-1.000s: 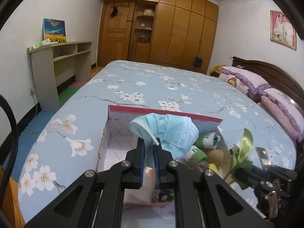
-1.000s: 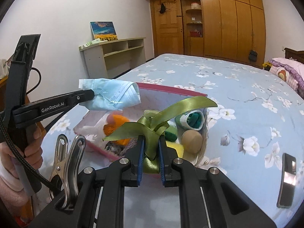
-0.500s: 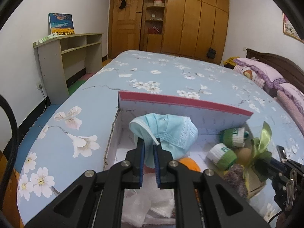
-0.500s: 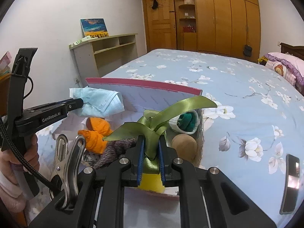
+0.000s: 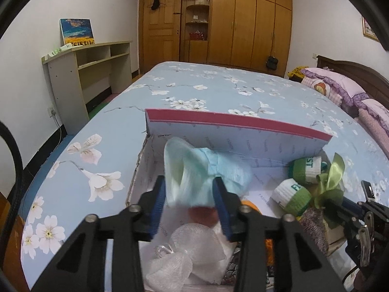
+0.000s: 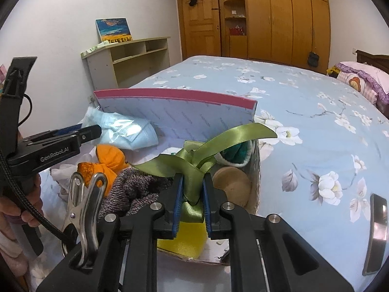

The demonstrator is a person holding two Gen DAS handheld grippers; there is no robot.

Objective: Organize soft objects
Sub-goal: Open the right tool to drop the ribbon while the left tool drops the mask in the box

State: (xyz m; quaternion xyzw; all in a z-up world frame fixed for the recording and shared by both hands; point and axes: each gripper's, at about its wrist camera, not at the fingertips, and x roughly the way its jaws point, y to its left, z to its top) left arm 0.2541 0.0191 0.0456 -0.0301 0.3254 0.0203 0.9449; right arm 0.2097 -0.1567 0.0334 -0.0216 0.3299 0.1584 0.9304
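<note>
At 6 o'clock in the left wrist view, left gripper with jaws spread wide, released. Between its pads, loose and blurred, pale blue face mask, over the open pink-rimmed box on the floral bed. Toward 3 o'clock, inside the box, rolled green-and-white socks. In the right wrist view, at 6 o'clock, right gripper clenched on the knot of a green ribbon, above the box's near corner. At 4 o'clock, flat on the bed, a phone.

White walls, wooden wardrobe, floral blue bed, pale shelf, perhaps a painting
</note>
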